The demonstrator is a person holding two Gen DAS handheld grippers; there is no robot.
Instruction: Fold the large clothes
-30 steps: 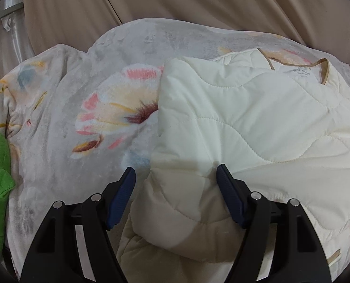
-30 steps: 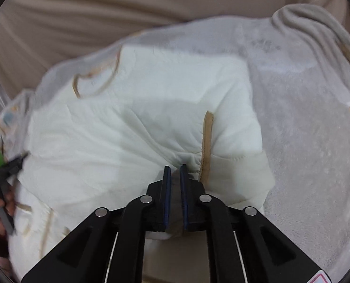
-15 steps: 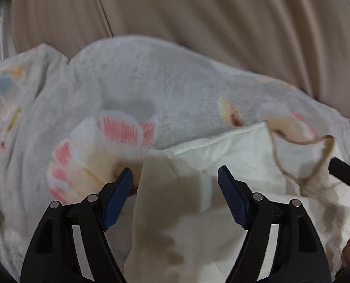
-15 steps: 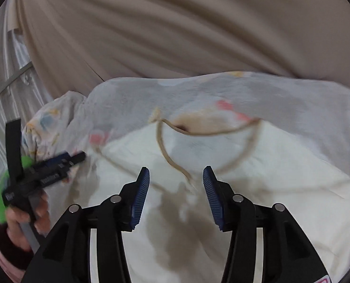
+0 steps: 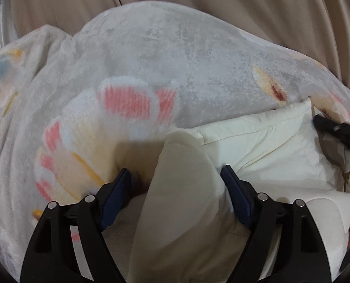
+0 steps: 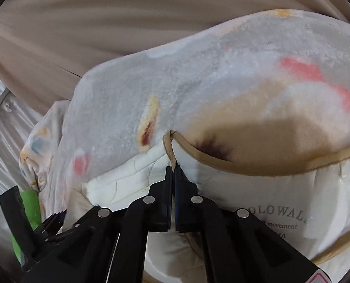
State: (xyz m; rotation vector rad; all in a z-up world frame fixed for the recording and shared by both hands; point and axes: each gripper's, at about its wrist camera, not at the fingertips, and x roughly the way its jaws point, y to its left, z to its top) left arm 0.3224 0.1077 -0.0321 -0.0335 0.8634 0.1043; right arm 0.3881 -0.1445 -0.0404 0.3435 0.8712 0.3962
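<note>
Cream quilted jacket (image 5: 264,146): right gripper (image 6: 174,168) jaws pinch its trim, left gripper (image 5: 176,184) jaws gape.

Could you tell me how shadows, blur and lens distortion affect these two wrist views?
Left wrist: the left gripper shadows the jacket fold; black fisheye corners. Right wrist: shadow darkens the blanket above the trim; the pink print is soft.

Cream quilted jacket (image 5: 264,146) with tan trim (image 6: 257,168); grey blanket (image 5: 175,59) with pink-and-yellow flowers.
</note>
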